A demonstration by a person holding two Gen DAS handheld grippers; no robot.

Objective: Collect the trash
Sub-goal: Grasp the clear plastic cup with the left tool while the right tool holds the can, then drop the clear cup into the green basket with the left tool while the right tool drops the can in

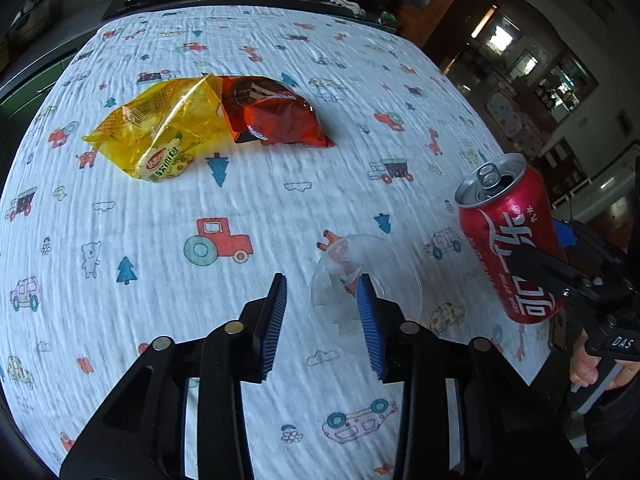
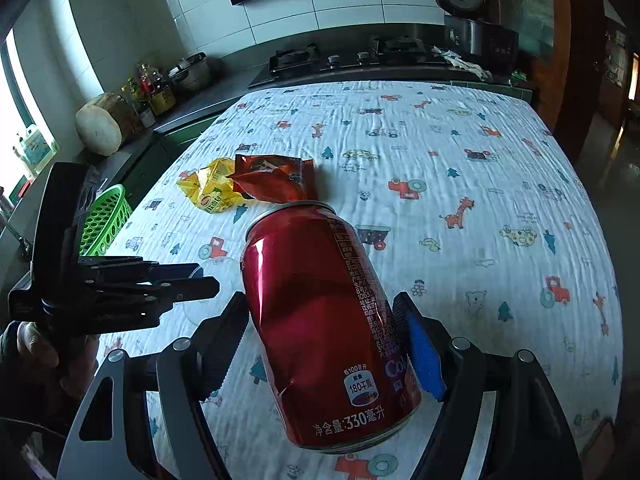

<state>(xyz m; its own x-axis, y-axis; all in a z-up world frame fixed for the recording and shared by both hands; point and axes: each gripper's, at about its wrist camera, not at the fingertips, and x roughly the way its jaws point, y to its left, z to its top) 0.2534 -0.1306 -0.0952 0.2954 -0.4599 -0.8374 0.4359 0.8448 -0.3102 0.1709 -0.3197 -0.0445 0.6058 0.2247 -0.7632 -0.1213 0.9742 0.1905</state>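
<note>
Red cola can (image 2: 328, 320) sits tilted in the right tool (image 2: 324, 344), dented, and may slip; left tool (image 1: 322, 320), partly open, straddles the clear lid's (image 1: 366, 280) rim on the tabletop (image 1: 280, 208), unheld.

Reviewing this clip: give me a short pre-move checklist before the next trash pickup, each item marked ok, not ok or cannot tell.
1. Right gripper holds the red can between both pads: ok.
2. Can undamaged: not ok, its side is dented.
3. Left gripper free for a pickup: ok, jaws apart, nothing between them.
4. Clear plastic lid lined up for the left gripper: not ok, it lies under the right-hand finger, not in the gap.
5. Yellow wrapper and red wrapper still to collect: ok, both lie in the open on the tablecloth.
6. Green basket within reach: cannot tell.
</note>
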